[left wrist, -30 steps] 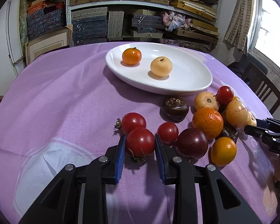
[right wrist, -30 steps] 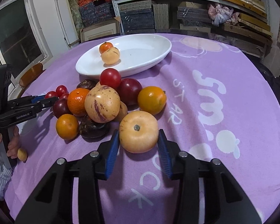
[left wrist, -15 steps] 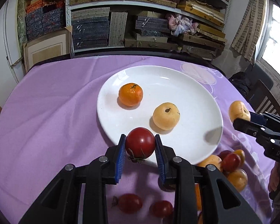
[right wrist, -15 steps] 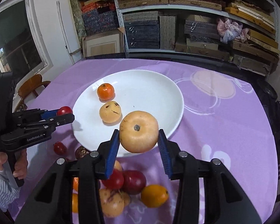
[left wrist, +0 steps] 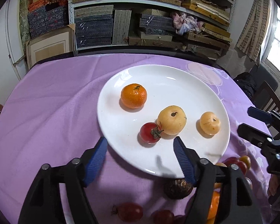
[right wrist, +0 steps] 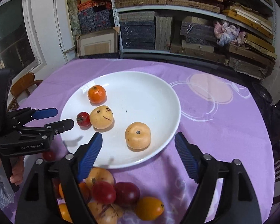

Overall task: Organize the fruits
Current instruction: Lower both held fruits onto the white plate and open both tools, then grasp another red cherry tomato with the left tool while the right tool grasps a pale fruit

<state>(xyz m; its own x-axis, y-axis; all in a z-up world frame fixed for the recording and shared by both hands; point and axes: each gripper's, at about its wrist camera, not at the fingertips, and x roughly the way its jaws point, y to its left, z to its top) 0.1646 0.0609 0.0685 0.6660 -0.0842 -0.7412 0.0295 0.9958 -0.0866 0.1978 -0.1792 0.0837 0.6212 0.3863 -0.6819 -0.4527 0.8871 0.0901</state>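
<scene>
Left wrist view: the left gripper (left wrist: 140, 145) hangs with jaws apart, empty, over the near edge of the white plate (left wrist: 177, 74). A red tomato (left wrist: 150, 132) lies there touching a pale yellow fruit (left wrist: 171, 120); a mandarin (left wrist: 133, 95) sits near the left edge.

Right wrist view: the right gripper (right wrist: 138, 145) is spread wide and empty, with a second pale fruit (right wrist: 138, 135) near the plate's front edge. Loose fruits (right wrist: 121, 194) are still heaped on the purple cloth (right wrist: 214, 130); a careless reach could roll them off.

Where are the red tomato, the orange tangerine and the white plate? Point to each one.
red tomato (left wrist: 149, 133): left wrist view, on its red skin beside the green stem.
orange tangerine (left wrist: 133, 95): left wrist view, middle of its peel.
white plate (right wrist: 140, 97): right wrist view, bare inner surface.
</scene>
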